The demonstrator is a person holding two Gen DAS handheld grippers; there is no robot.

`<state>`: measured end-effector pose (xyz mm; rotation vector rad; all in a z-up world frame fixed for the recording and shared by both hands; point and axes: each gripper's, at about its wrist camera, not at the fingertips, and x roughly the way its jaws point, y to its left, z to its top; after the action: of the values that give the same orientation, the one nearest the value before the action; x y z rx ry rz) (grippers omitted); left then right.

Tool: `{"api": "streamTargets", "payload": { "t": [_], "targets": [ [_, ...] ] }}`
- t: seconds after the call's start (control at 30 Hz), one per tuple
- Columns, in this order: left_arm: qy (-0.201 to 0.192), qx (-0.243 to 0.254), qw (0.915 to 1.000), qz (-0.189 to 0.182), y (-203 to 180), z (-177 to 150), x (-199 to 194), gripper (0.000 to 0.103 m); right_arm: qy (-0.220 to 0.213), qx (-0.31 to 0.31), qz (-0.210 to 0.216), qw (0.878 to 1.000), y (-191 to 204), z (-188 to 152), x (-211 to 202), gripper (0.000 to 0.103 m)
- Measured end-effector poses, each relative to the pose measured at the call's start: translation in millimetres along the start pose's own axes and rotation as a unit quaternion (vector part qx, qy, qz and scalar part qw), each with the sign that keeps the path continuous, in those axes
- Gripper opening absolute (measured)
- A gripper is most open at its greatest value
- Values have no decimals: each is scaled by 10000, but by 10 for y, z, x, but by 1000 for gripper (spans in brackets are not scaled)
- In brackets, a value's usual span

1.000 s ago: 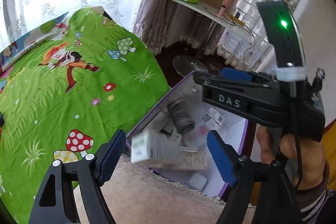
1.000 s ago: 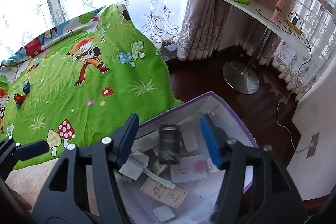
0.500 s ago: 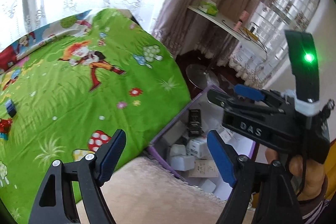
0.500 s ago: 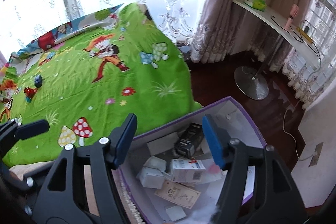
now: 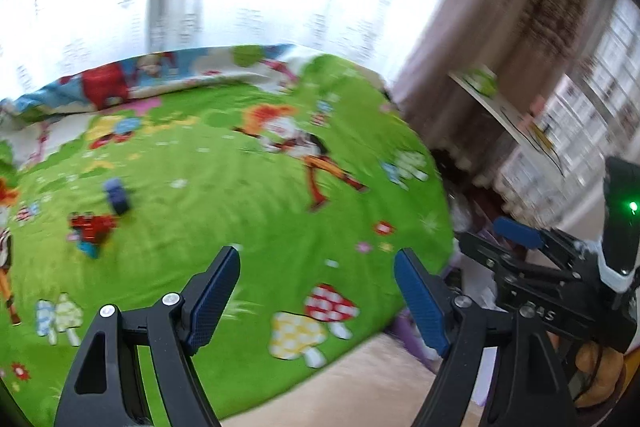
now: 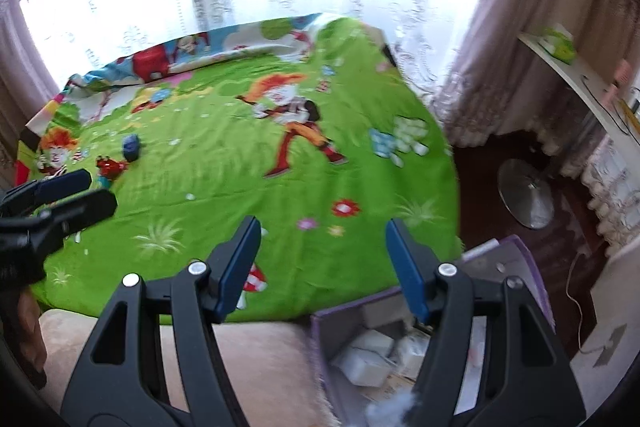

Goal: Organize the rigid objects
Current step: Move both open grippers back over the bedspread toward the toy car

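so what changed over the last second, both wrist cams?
Both views swung from the purple box onto the green bedspread, bringing the red toy and blue block into sight. Left claw and right claw stayed open and empty; the box's contents settled.

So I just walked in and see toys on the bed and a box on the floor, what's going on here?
A person is tidying small items with a handheld gripper in each hand. Both the left gripper and the right gripper are open and hold nothing. The purple box beside the bed already contains several small white cartons. On the green bedspread, a red toy and a dark blue object lie unpicked, and both grippers point toward the bed.
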<state>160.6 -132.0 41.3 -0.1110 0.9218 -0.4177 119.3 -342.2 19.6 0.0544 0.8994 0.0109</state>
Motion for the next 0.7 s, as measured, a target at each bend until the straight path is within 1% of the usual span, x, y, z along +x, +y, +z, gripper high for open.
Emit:
{"api": "streamTargets", "payload": {
  "t": [0.13, 0.27, 0.4, 0.5, 0.6, 0.7],
  "targets": [
    [-99, -200, 9992, 338, 415, 68, -42, 80, -8, -120, 158, 9998, 234, 133, 100, 68],
    [-139, -645, 9958, 641, 919, 86, -46, 80, -8, -259, 356, 9990, 489, 260, 255, 68],
    [-157, -1105, 9894, 926, 1419, 100, -23, 80, 41, -410, 524, 9978, 740, 366, 458, 68],
    [-116, -1349, 9844, 1120, 1737, 112, 9, 79, 94, -511, 619, 9967, 903, 437, 601, 69],
    [-62, -1640, 9785, 1253, 2030, 123, 74, 76, 128, -633, 754, 9951, 1104, 512, 765, 68],
    [26, -1814, 9744, 1325, 2231, 102, 187, 71, 160, -809, 880, 9927, 1304, 559, 912, 68]
  ]
}}
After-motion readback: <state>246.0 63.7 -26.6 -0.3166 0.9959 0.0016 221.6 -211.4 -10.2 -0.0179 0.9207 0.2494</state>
